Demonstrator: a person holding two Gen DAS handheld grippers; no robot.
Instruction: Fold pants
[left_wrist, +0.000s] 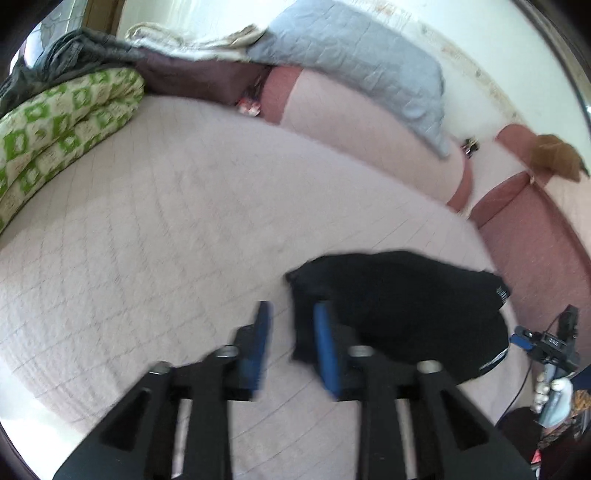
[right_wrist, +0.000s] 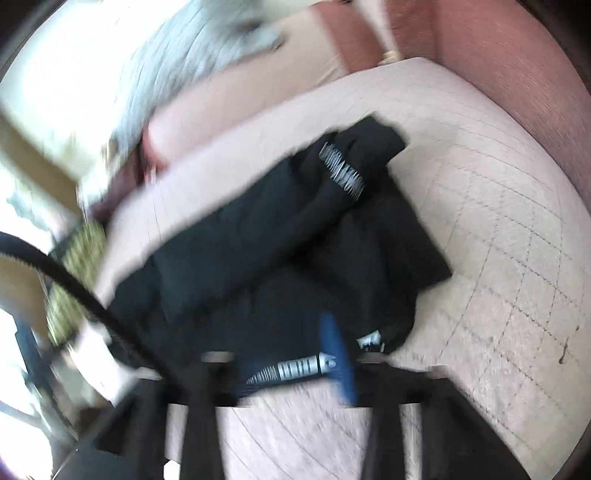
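Hovering both grippers over black pants (left_wrist: 399, 314) on the bed (left_wrist: 147, 240).
Your left gripper (left_wrist: 291, 347) jaws open, empty; right gripper (right_wrist: 291, 365) jaws apart w/ nothing pinched, view blurred.

bed (left_wrist: 166, 221): pink quilted cover | on it: black pants (left_wrist: 399, 306) (bunched), green-patterned quilt (left_wrist: 62, 136)

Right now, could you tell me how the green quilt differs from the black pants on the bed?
The quilt is green-and-cream patterned; the pants are plain black with striped trim. The quilt is neatly folded thick at the bed's far edge; the pants lie in a flatter, rumpled heap near the left tool. Both rest on the pink bedspread.
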